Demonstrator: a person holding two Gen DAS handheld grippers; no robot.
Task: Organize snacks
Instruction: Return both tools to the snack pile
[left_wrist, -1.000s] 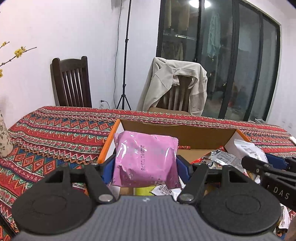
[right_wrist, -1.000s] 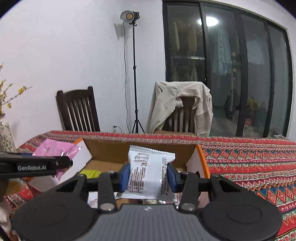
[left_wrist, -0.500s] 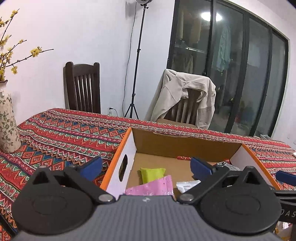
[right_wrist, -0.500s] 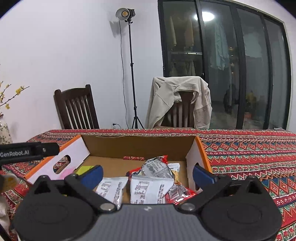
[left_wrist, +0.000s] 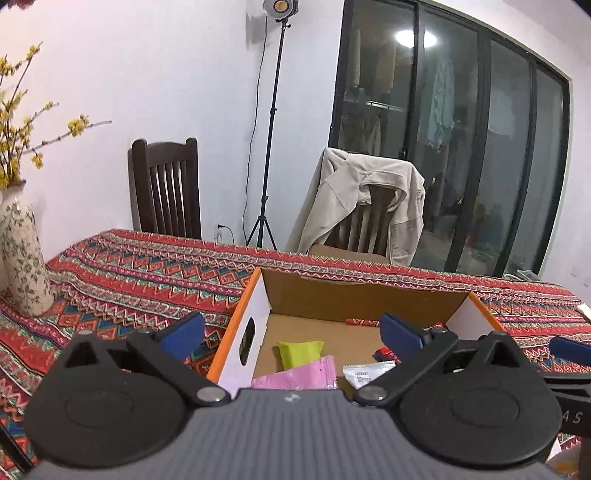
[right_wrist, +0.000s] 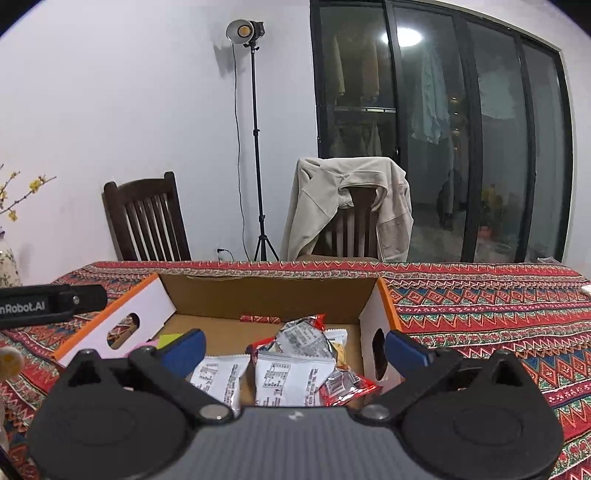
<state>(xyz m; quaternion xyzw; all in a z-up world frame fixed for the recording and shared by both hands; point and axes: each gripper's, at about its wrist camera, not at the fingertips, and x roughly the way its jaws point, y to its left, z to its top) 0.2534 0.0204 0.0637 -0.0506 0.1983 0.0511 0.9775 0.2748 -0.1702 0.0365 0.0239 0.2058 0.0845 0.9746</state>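
I see my left gripper (left_wrist: 291, 334) with its blue-padded jaws spread wide, having just opened, and nothing is between them. Below and between the fingers, the glossy pink packet (left_wrist: 295, 374) lies flat on the cardboard box (left_wrist: 362, 295) floor, a lime-green wrapper (left_wrist: 300, 352) just beyond it. My right gripper (right_wrist: 293, 349) has just opened too and grips nothing; crinkly white packets (right_wrist: 282, 376) and red foil wrappers (right_wrist: 347, 386) are heaped beneath its fingers inside the box.
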